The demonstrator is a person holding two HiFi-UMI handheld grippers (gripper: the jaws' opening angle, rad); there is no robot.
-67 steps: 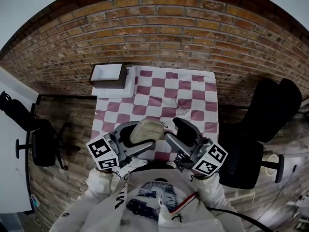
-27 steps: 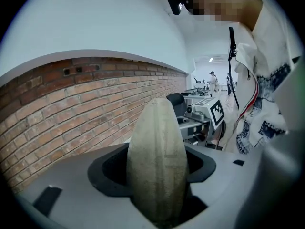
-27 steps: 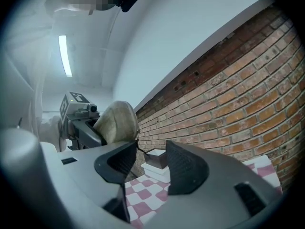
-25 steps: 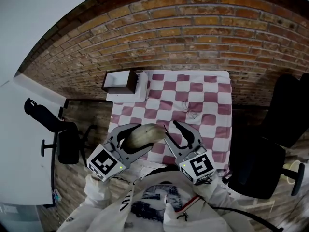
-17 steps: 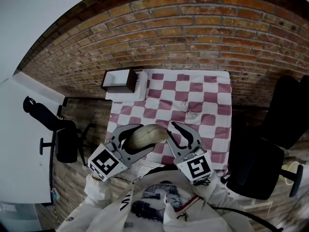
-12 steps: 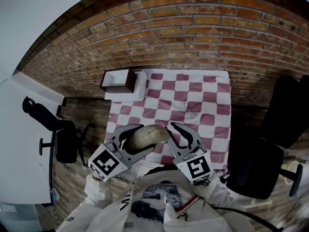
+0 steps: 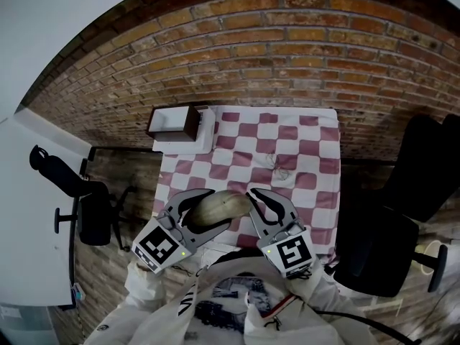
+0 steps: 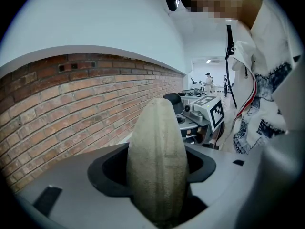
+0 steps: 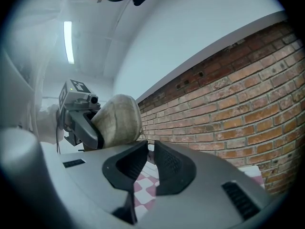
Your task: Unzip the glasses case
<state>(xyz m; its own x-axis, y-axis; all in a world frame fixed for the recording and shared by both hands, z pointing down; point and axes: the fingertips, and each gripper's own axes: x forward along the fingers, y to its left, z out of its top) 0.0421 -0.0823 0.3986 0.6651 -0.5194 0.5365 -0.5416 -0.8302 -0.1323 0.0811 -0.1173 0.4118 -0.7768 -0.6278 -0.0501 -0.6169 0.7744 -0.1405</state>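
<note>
beige glasses case [image 7: 215, 205], one, apparently zipped

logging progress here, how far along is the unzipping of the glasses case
Done: the left gripper is clamped on the glasses case, held up off the checked cloth. In hand: the right gripper sits beside the case's end, jaws just closing to a narrow slit; whether they pinch the zip pull is unclear. Left: the whole unzip, since no gap shows along the case.
</note>
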